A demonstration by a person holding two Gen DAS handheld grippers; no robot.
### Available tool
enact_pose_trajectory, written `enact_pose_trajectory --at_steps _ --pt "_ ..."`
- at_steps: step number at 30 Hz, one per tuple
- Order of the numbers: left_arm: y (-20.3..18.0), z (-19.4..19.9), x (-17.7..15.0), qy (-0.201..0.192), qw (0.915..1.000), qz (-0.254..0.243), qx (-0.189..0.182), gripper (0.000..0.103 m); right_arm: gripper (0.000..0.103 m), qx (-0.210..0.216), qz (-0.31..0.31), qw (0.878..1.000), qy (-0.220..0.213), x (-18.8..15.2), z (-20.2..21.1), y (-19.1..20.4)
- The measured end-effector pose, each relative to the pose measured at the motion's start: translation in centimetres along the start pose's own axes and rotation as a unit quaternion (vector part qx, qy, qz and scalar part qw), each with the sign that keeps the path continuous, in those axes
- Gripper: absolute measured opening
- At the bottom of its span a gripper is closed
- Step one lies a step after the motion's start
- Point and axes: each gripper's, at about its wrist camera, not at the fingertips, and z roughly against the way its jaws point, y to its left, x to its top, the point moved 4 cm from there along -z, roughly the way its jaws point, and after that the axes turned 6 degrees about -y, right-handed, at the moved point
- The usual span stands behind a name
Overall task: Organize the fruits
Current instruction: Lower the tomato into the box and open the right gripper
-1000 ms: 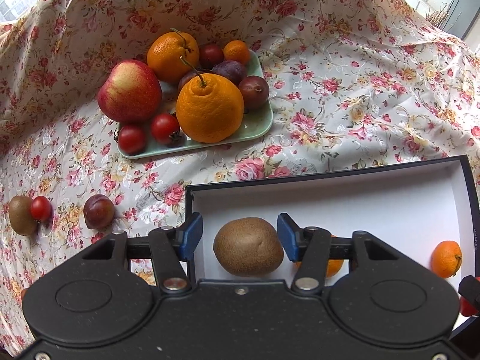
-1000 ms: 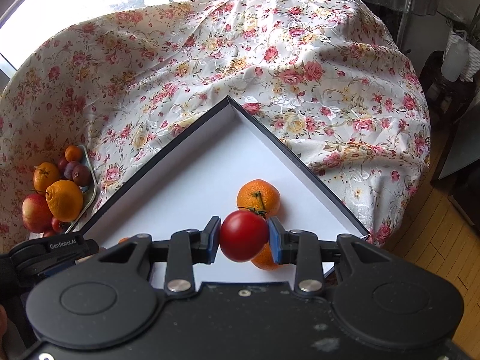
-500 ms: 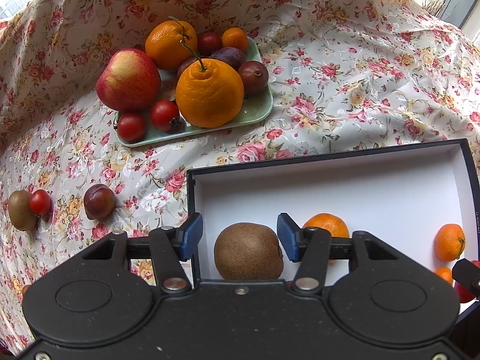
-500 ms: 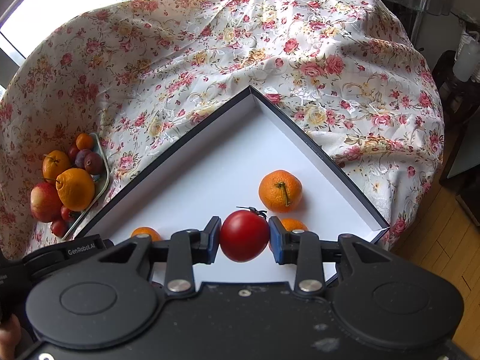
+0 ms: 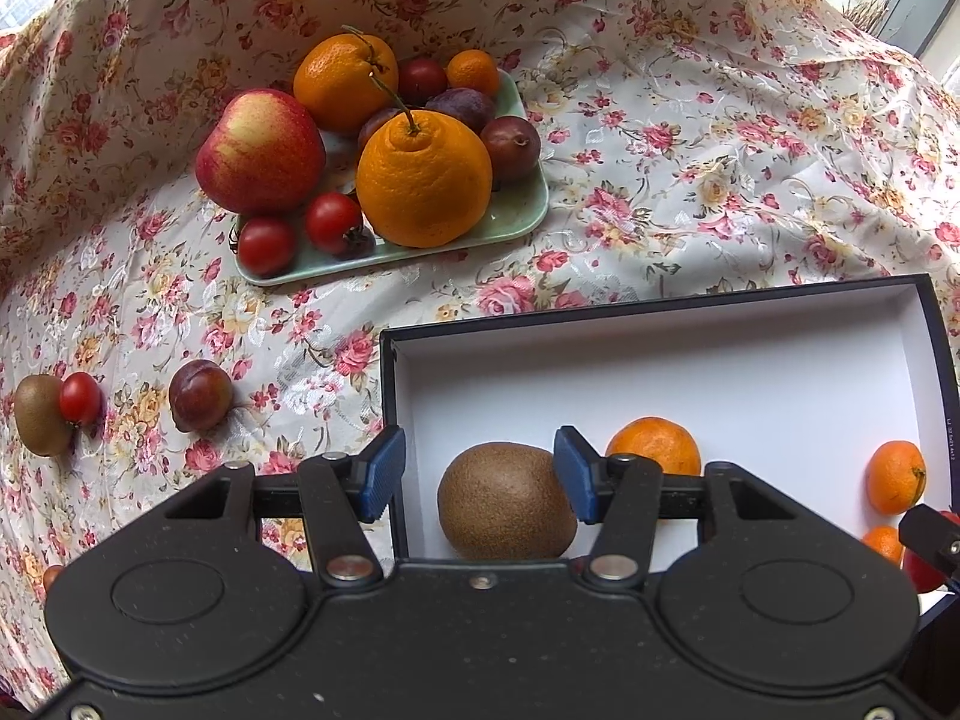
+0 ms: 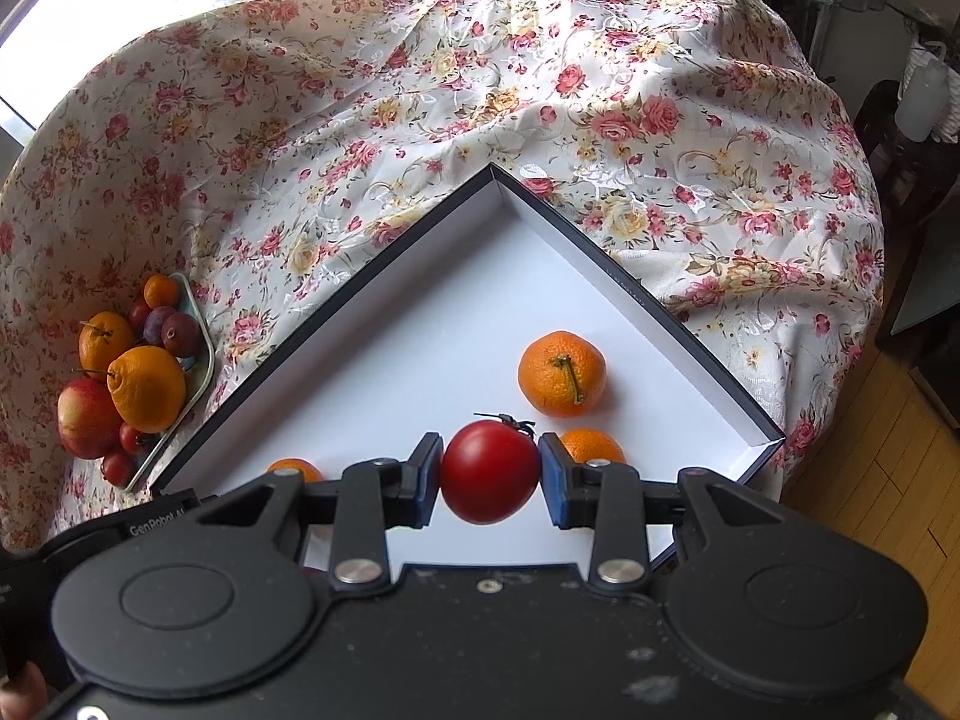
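A black box with a white floor (image 5: 750, 372) lies on the flowered cloth; it also shows in the right wrist view (image 6: 420, 324). My left gripper (image 5: 480, 474) is open over its left end, with a brown kiwi (image 5: 507, 501) on the box floor between the pads, near the right pad. My right gripper (image 6: 489, 474) is shut on a red tomato (image 6: 489, 471) above the box. Mandarins (image 6: 561, 372) (image 6: 591, 445) (image 6: 294, 469) lie in the box.
A green plate (image 5: 516, 213) holds an apple (image 5: 261, 150), oranges (image 5: 423, 177), plums and small tomatoes. On the cloth at left lie a plum (image 5: 200, 395), a small tomato (image 5: 80, 399) and a kiwi (image 5: 39, 423). The table edge and wood floor (image 6: 900, 450) are at right.
Both grippers have drawn back and risen slightly, so more of the box and its mandarins shows. The right gripper keeps hold of the tomato. The kiwi stays on the box floor.
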Motion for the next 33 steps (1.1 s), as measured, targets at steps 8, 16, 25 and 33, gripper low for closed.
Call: enact_pose_trajectory --at_steps 8,16,25,33 --pt "0.0 0.0 0.0 0.000 1.0000 -0.001 -0.001 0.059 0.037 0.012 -0.003 1.000 -0.020 0.2 0.7 0.3" --pt "0.0 0.1 -0.2 -0.001 1.0000 -0.004 0.001 0.059 0.037 -0.001 -0.002 1.000 -0.003 0.1 0.4 0.3" --pt "0.6 0.7 -0.5 -0.008 0.9999 -0.012 0.001 0.059 0.037 -0.011 0.005 1.000 0.016 -0.3 -0.1 0.9" --pt "2.8 1.6 0.1 -0.018 0.9998 0.005 0.000 0.059 0.037 -0.003 0.019 1.000 0.019 -0.7 -0.1 2.8"
